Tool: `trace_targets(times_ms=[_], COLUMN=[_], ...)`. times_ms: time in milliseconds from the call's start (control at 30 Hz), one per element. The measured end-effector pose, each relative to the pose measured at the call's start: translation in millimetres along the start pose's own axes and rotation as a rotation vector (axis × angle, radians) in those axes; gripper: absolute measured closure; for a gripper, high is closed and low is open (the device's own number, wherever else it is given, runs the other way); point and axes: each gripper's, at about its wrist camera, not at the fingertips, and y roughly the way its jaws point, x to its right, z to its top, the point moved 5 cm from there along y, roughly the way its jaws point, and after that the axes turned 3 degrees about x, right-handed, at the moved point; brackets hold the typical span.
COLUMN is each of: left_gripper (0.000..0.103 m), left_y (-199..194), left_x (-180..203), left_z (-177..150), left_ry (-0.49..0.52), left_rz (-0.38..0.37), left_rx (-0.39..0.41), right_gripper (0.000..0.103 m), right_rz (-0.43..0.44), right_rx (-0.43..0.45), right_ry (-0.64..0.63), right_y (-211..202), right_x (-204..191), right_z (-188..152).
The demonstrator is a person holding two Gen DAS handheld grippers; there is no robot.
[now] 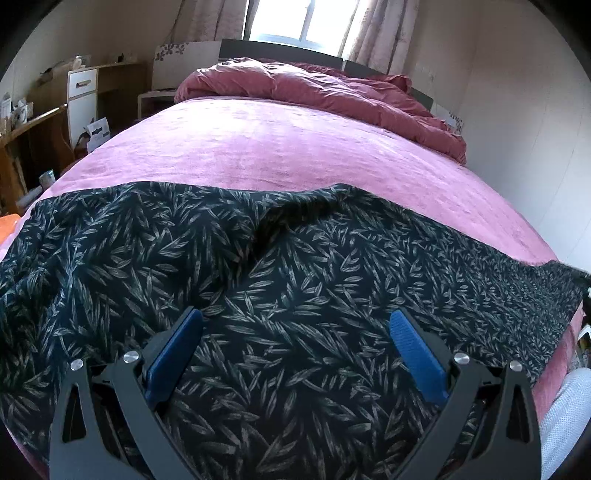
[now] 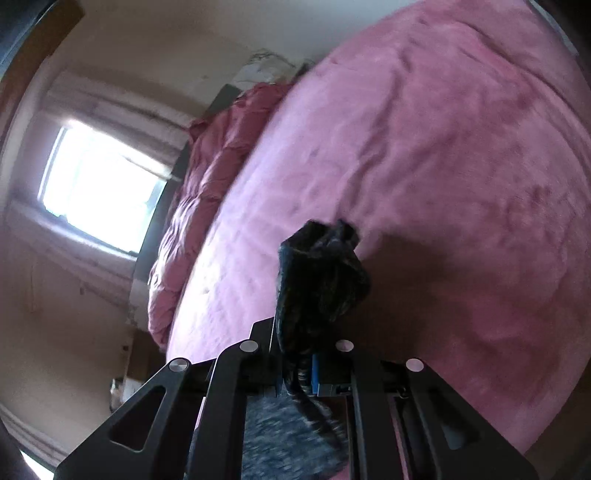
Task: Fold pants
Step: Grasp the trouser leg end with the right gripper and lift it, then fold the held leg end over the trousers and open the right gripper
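The right wrist view was blurred, and most of the pants (image 2: pixel 321 273) were hidden there: only a dark bunch showed, pinched in the closed right tongs (image 2: pixel 295 369). One pair of leaf-print pants (image 1: pixel 280 273) lay spread across the pink bed (image 1: pixel 280 147), the far right end cut off. The left tongs (image 1: pixel 295 347) hovered open above the fabric. A crumpled duvet (image 1: pixel 332 88) lay under one window (image 1: pixel 303 18).

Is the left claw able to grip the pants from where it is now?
Probably yes. The left claw is open just above the pants, which lie spread on the bed, and nothing lies between.
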Motion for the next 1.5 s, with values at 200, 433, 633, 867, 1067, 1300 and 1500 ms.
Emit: trace_targets(times_ms=[200,433,633,867,1067,1300,1500], left_gripper=[0.002,0.002,0.002,0.002,0.002,0.002,0.002], left_y=[-2,-3,-1,1,2,-3,-1], left_x=[-3,-7,-5,-3,-5,-5,23], left_z=[-2,-2,-1,1,1,5,16], left_ry=[-0.010,-0.008,0.003,-0.006,-0.012,-0.042,-0.136], left_rz=[-0.014,-0.012,0.005,-0.002,-0.007,0.003,-0.179], left_rx=[0.007,0.004,-0.011,-0.011,-0.009,0.005,-0.034], right_gripper=[0.094,0.094,0.094,0.094,0.094,0.066,0.050], right_rz=[0.067,0.195,0.286,0.337,0.303,0.246,0.301], right_rx=[0.004,-0.069,-0.191,-0.349,-0.465,-0.624,-0.500], right_ry=[-0.174,-0.331,-0.454,-0.640,-0.894,-0.879,-0.665], right_y=[-7,4,29,55,65,71,32], right_x=[-76,-158,-207,-226,-214,-181,-163], right_z=[-30,-89,-168,-270,-338,-355,-291])
